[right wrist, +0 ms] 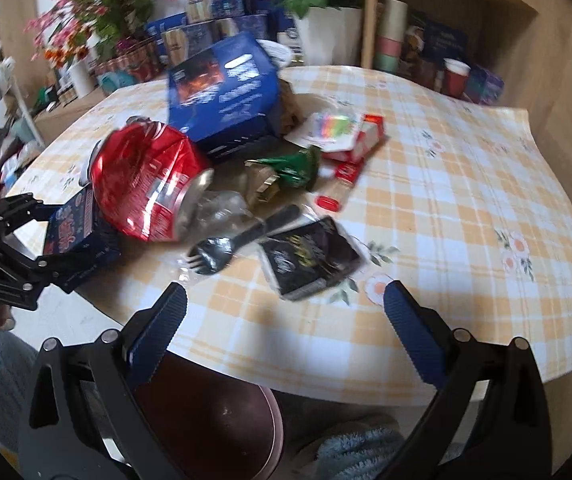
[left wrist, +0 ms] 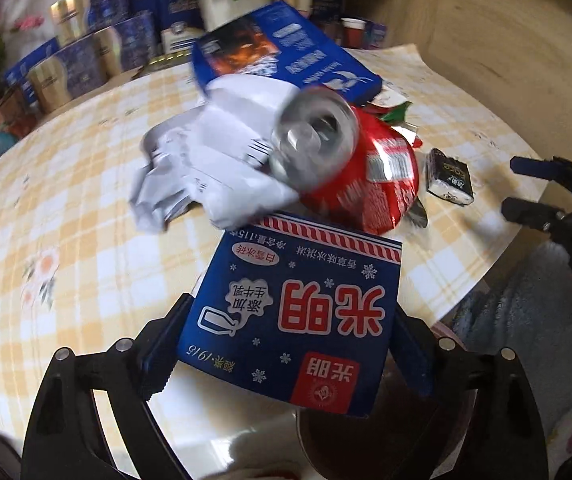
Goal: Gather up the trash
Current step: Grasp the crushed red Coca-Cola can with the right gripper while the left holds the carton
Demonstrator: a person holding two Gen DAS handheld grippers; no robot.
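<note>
The left gripper (left wrist: pixel 286 340) fingers are clamped on the blue carton (left wrist: pixel 291 312) at the frame bottom; the right gripper (right wrist: pixel 286 304) fingers stand apart over the desk (right wrist: pixel 465 184).

Two wrist fisheyes, each looking forward and down along its own claw from close above the near edge of the table (left wrist: pixel 86 184), sharing the crushed red can (right wrist: pixel 146 184), large blue box (left wrist: pixel 286 52) and shelf backdrop.
</note>
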